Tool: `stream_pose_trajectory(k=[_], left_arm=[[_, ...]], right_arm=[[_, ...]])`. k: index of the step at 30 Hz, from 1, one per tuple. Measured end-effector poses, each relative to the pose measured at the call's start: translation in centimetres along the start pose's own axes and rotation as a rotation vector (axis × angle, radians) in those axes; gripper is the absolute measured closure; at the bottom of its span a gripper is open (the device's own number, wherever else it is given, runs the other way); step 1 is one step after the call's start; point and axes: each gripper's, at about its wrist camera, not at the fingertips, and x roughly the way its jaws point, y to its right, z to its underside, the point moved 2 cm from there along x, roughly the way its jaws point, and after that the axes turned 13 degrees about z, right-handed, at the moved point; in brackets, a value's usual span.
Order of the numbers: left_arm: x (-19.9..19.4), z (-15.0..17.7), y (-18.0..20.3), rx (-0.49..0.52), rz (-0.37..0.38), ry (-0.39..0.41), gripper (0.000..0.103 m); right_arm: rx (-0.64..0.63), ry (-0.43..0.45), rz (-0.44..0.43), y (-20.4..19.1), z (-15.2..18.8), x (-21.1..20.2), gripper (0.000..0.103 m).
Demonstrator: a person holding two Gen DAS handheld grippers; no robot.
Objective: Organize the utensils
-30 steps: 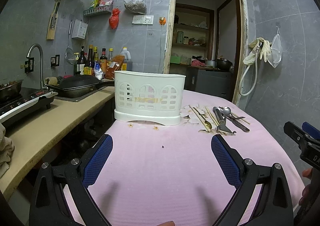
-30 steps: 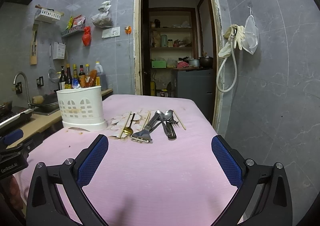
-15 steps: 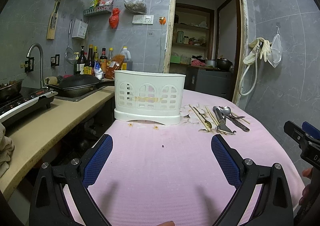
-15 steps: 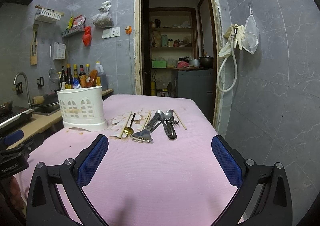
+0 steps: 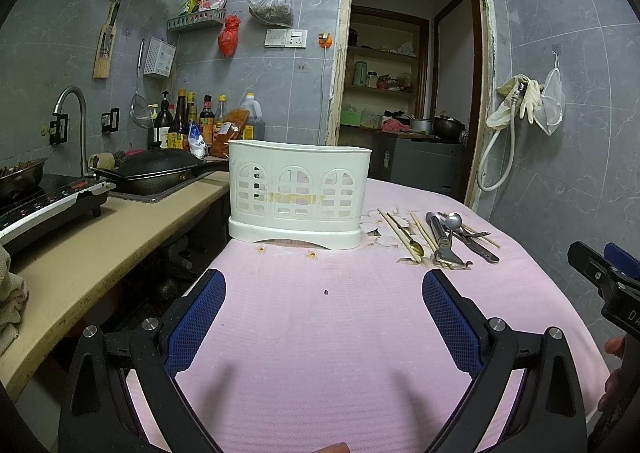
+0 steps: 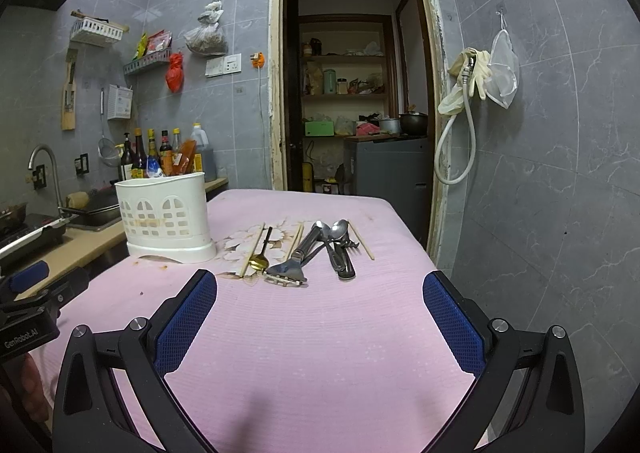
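Pink tablecloth (image 6: 320, 353) is lying bare under both wide-spread, empty claws, right gripper (image 6: 320, 317) and left gripper (image 5: 324, 321), pre-pick step pending: metal spoons and wooden chopsticks (image 6: 316, 249) lying ahead of right claw, white slotted plastic caddy (image 5: 300, 193) ahead of left, next calling for reaching forward.

The left tool (image 5: 324, 317) hangs low over the pink tabletop (image 5: 320, 353), its blue-padded fingers (image 5: 196, 317) spread wide with nothing between them. Ahead stands a white slotted utensil holder (image 5: 299, 195), upright near the tabletop's left edge. Just to its right lie the utensils in a loose cluster: wooden chopsticks (image 5: 394, 229), a gold spoon (image 5: 416, 248), a metal spoon (image 5: 454, 221) and a peeler-like piece (image 5: 444, 253), all flat on the cloth. At the right border the other tool (image 5: 608, 277) shows in part. A beige counter (image 5: 100, 237) with a black wok (image 5: 156, 169) runs along the left.
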Motion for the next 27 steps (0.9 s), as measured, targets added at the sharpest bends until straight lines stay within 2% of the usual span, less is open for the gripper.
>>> stream_pose_trajectory(k=[27], left_arm=[[0.07, 0.26, 0.04, 0.007, -0.002, -0.004, 0.006]], right_arm=[[0.001, -0.002, -0.003, 0.02, -0.05, 0.09, 0.0]])
